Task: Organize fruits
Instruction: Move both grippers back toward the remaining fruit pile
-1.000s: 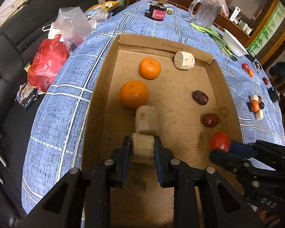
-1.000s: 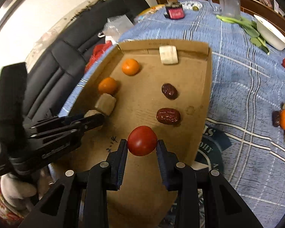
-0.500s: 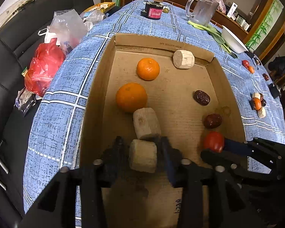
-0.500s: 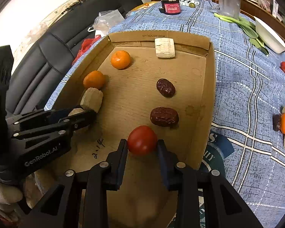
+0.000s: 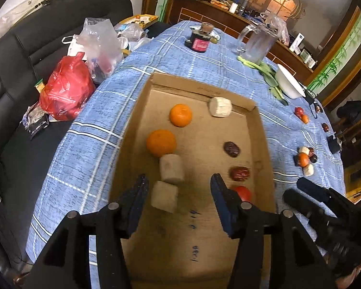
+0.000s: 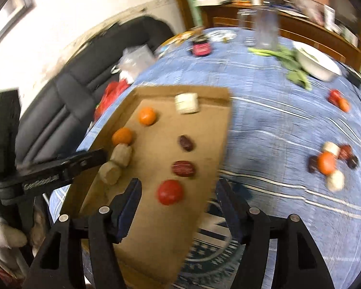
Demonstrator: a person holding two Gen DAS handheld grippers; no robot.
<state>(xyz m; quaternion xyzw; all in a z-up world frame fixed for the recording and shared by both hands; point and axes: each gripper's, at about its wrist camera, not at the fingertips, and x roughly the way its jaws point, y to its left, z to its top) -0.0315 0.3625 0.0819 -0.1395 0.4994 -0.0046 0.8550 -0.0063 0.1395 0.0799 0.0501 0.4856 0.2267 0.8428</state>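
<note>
A shallow cardboard tray (image 5: pixel 130 130) (image 6: pixel 225 130) lies on the blue checked tablecloth. In it lie two oranges (image 5: pixel 161 142) (image 6: pixel 122 136), three pale cylindrical pieces (image 5: pixel 164 196) (image 6: pixel 110 173), two dark red dates (image 5: pixel 239 173) (image 6: pixel 183 168) and a red tomato (image 5: pixel 245 192) (image 6: pixel 170 192). My left gripper (image 5: pixel 178 200) is open and empty, raised just behind the nearest pale piece. My right gripper (image 6: pixel 178 207) is open and empty, raised behind the tomato.
Loose fruit lies on the cloth to the right: a small heap (image 5: pixel 304 159) (image 6: pixel 329 163) and a red-and-orange pair (image 5: pixel 300 114) (image 6: pixel 338 100). A white bowl (image 5: pixel 288 83), greens, a glass jug (image 5: pixel 258 44) and a dark jar (image 5: pixel 199 42) stand farther back. Plastic bags (image 5: pixel 67 89) lie on the black sofa at the left.
My left gripper opened and let go of the pale piece; my right gripper opened and let go of the tomato. Both pulled back and up from the tray.
</note>
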